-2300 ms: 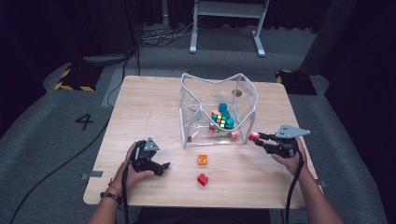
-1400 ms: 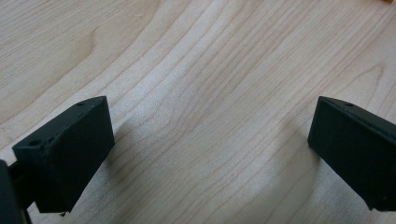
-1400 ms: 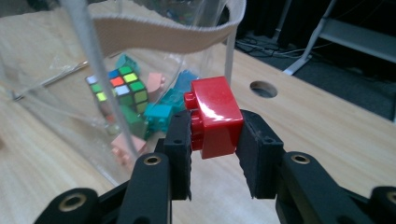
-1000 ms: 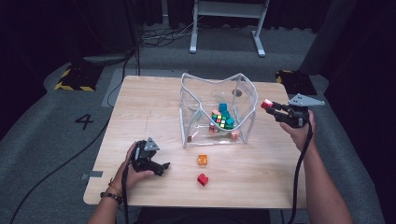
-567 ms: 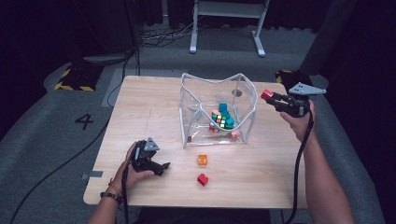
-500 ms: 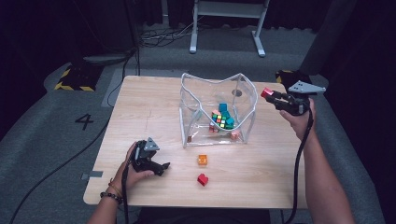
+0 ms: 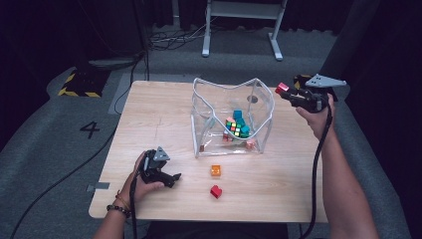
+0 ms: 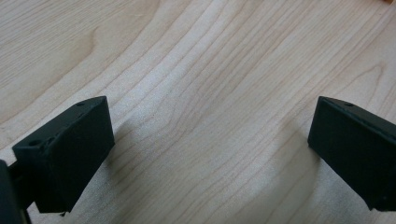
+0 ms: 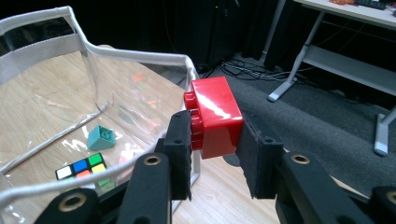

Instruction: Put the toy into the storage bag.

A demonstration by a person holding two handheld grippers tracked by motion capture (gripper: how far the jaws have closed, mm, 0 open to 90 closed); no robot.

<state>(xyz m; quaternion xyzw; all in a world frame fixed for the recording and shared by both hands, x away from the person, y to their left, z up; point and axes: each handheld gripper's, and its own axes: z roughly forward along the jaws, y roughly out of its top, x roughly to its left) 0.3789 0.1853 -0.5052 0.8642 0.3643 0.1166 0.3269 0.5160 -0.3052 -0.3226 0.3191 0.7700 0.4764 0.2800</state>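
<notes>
The wooden table (image 7: 164,124) bears a clear bag (image 7: 231,119) (open-topped), two blocks.

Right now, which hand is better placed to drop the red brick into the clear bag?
Right. Its hand-held gripper already clamps the red brick beside the clear bag; the left one rests open on the table.

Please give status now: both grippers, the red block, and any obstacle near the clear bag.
Right gripper shut on red block, raised beside clear bag rim. Left gripper open, resting on table. Nothing blocks the bag's opening.
</notes>
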